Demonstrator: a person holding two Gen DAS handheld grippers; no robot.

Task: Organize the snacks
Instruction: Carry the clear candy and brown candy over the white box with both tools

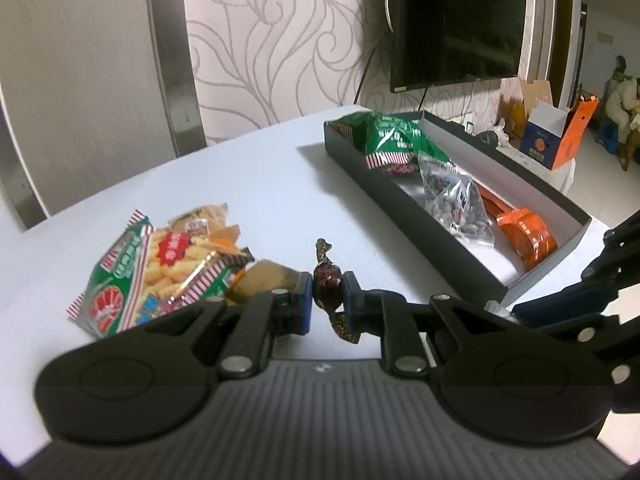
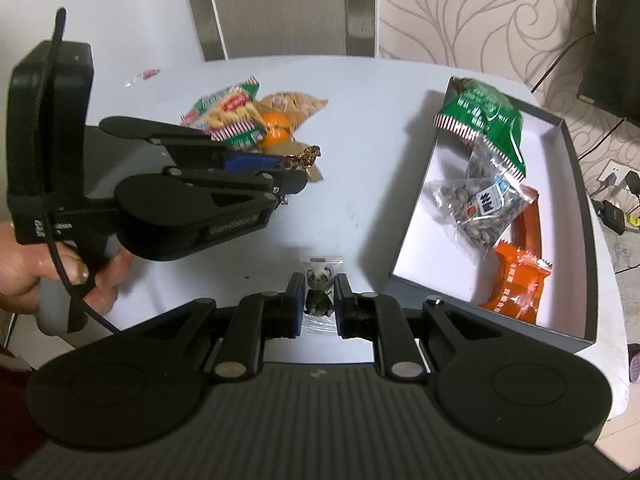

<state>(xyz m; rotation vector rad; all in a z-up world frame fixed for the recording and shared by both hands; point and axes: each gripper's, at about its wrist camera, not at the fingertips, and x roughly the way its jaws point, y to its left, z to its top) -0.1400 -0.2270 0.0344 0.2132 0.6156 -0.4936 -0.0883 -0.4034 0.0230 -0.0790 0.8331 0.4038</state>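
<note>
Left claw (image 1: 327, 295): pinching a dark brown twist-wrapped candy (image 1: 326, 280), held above the white surface (image 1: 256, 184).
Right claw (image 2: 316, 300): pinching a clear-wrapped panda sweet (image 2: 319, 284), also off the surface.
Box (image 2: 576, 184): dark, open, to the right; holds a green bag (image 2: 484, 116), a clear seed bag (image 2: 480, 204) and an orange packet (image 2: 516, 284).
Loose pile (image 2: 248, 116): snack bags and an orange fruit (image 2: 276, 128), further back on the left.

a dark television (image 1: 456, 24) hangs on swirl-patterned wallpaper (image 1: 280, 40) — an open orange-and-blue carton (image 1: 556, 136) stands below it.
</note>
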